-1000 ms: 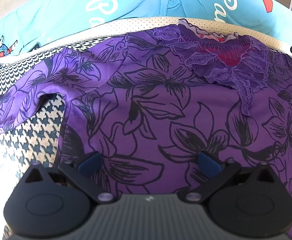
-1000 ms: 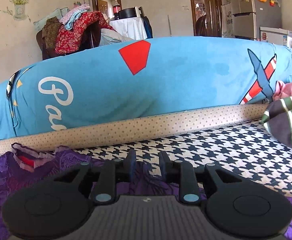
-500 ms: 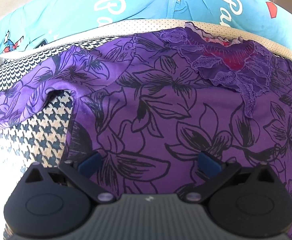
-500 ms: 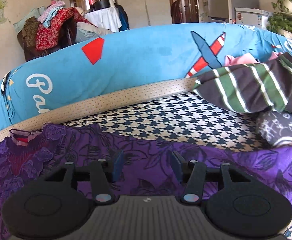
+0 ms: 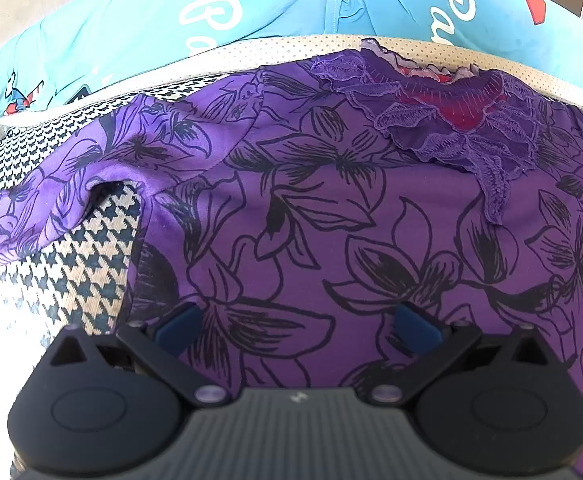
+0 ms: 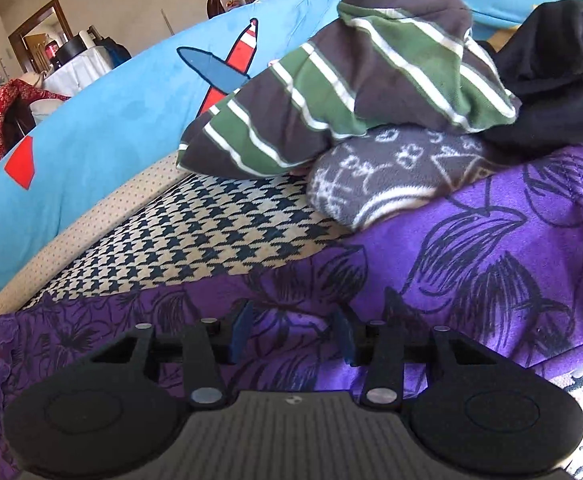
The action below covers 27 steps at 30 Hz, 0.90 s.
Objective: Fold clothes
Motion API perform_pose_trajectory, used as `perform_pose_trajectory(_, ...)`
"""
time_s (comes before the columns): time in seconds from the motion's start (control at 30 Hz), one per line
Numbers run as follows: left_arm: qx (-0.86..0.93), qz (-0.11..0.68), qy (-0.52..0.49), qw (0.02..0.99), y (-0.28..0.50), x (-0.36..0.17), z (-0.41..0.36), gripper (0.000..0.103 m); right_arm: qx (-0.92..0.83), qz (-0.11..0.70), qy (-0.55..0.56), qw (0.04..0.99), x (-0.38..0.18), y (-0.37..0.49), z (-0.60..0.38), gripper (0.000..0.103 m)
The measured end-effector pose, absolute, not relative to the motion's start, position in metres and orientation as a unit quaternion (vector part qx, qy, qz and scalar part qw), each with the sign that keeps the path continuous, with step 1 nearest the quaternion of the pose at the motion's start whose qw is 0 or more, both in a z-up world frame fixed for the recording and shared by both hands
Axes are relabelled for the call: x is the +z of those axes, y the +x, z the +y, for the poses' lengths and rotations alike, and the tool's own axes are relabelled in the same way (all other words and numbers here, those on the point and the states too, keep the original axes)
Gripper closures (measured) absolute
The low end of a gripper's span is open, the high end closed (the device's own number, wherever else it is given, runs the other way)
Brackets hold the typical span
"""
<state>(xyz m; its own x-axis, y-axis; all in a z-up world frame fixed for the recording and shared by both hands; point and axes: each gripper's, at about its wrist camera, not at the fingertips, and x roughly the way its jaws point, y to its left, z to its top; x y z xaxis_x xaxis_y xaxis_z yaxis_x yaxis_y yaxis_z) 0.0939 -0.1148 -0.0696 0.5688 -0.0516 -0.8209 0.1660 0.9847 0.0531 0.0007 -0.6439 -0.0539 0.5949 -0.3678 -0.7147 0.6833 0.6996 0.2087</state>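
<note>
Purple blouse (image 5: 331, 208) spread flat beneath both spread, empty grippers: left gripper (image 5: 297, 326) over its body, right gripper (image 6: 291, 336) over its sleeve.

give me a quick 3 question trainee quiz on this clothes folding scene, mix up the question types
1. True or false: the left claw is shut on the purple floral top.
2. Which garment sits highest in the pile beside the top's right sleeve? A) green striped garment B) yellow towel C) white sock
3. Fill in: the top lies on a ______-patterned cover.

Key
1. False: both claws, the right claw too, are open above the fabric.
2. A
3. houndstooth
</note>
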Motion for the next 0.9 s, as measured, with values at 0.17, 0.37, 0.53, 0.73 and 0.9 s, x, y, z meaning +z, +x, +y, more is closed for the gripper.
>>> perform_pose_trajectory(0.17,-0.058,0.456,0.064,0.886,0.089,-0.07,-0.115,0.0,-0.34,0.34,0.196,0.855,-0.047,0.0,-0.634,0.057)
perform_pose_trajectory(0.37,-0.048,0.449,0.056,0.89,0.076,-0.07,-0.113,0.0,-0.31,0.332,0.161,0.876,-0.028,-0.001,-0.598,0.05)
perform_pose_trajectory(0.53,-0.044,0.442,0.052,0.894,0.061,-0.072,-0.111,0.0,-0.242,0.34,0.153,0.896,-0.022,0.005,-0.559,0.046)
perform_pose_trajectory(0.73,-0.04,0.433,0.046,0.899,0.042,-0.074,-0.11,0.0,-0.158,0.352,0.114,0.916,-0.023,0.012,-0.512,0.041)
perform_pose_trajectory(0.9,-0.037,0.427,0.045,0.902,0.026,-0.074,-0.109,0.0,-0.092,0.367,0.081,0.922,-0.027,0.013,-0.476,0.04)
